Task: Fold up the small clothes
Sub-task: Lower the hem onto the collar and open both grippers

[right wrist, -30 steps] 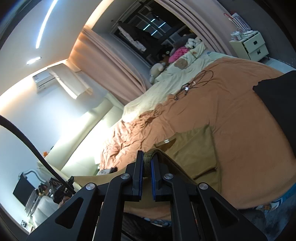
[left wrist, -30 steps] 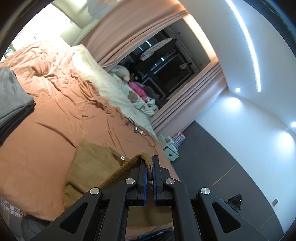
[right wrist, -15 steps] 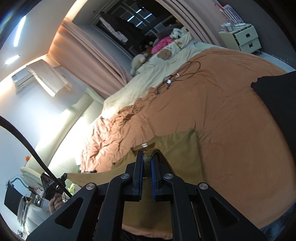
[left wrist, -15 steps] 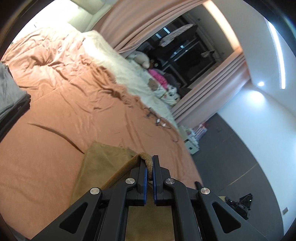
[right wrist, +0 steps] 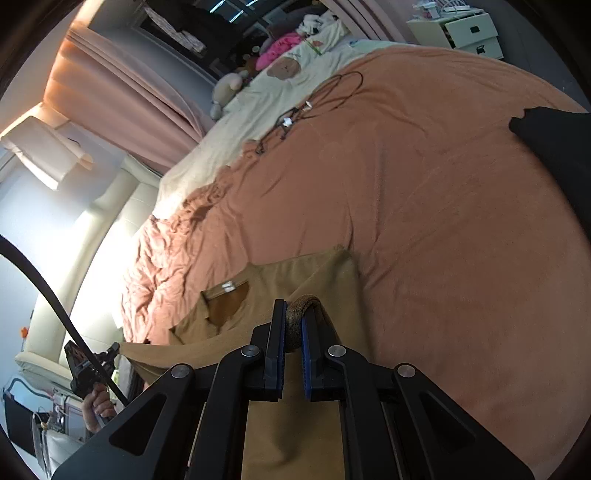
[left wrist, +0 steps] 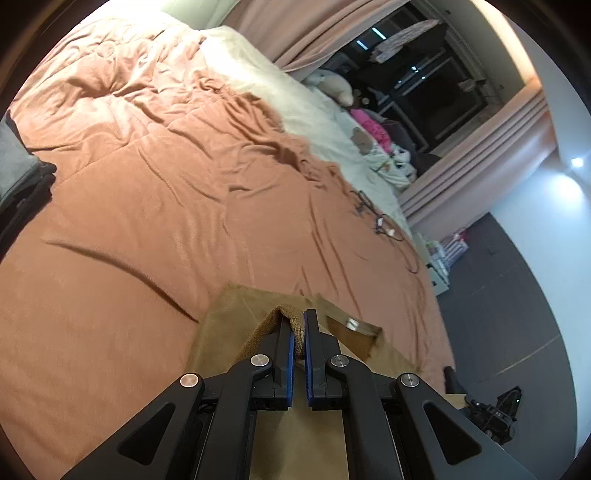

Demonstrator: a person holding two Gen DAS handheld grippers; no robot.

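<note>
An olive-brown garment lies with its far part on the orange bed cover, neck opening and white label facing up. My left gripper is shut on a bunched ribbed edge of the garment. My right gripper is shut on another ribbed edge of it. Between the two grips the cloth hangs stretched above the bed's near side. In the right wrist view the other gripper shows at lower left, held by a hand.
A dark cable lies on the cover farther back. Grey and dark folded clothes sit at the left. A black cloth lies at the right. A cream sheet, soft toys and pink curtains are beyond; a white nightstand stands by the bed.
Both grippers have carried the held edges forward over the bed. The garment's far part has spread flatter on the cover and fills more of both views.
</note>
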